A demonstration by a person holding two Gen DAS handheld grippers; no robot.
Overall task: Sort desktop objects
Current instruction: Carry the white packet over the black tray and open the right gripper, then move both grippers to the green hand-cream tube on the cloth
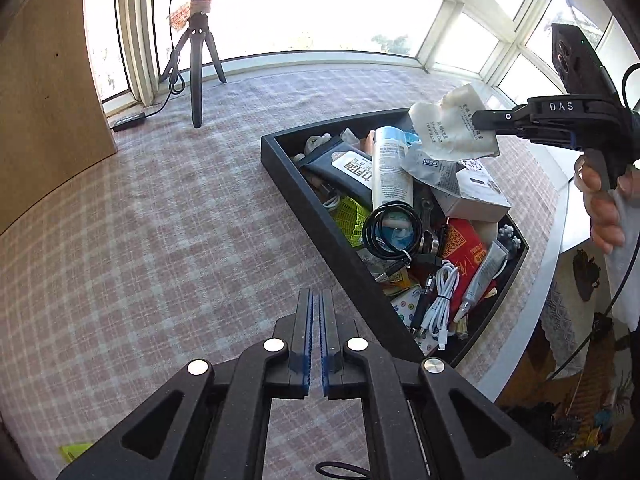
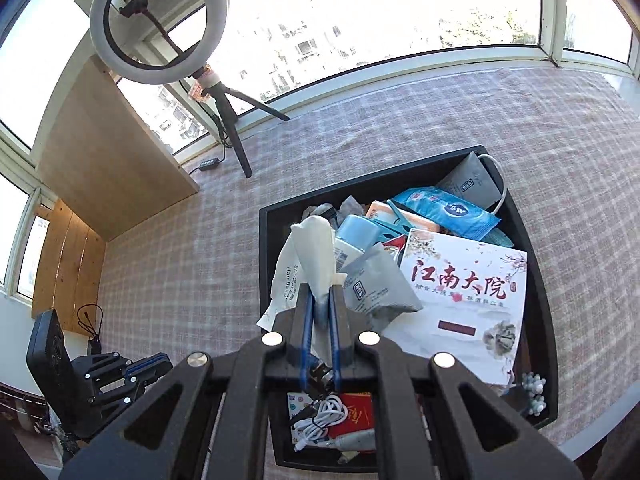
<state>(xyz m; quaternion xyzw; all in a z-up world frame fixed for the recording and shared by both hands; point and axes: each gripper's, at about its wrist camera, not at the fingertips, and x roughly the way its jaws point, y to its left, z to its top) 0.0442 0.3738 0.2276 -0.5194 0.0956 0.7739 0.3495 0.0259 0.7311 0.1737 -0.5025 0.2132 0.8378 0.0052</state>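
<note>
The crumpled white sachet [image 2: 316,256] is up in the air, pinched in the right gripper [image 2: 320,300], hanging over the near-left part of the black tray [image 2: 266,280]. From the left wrist view the same packet dangles above the tray's far corner, clear of the pile. The jaws sit narrow with the wrapper between the blue pads, one flap sticking up, another drooping to the left. Below lies the heap: a white tube [image 1: 390,168], a coiled black cable [image 1: 394,232], a white charging lead [image 1: 440,304], a big white printed box [image 2: 460,304]. The left gripper [image 1: 316,340] is closed on nothing, parked over the checked cloth of the bench [image 1: 160,220] near the tray's left rim.

The job now, I'd say, is carrying that sachet to its spot. Keep the pinch firm, since thin film slips easily. Lift clear of the tray rim and keep the loose flap from snagging the grey pouch [image 2: 376,288] beside it.
</note>
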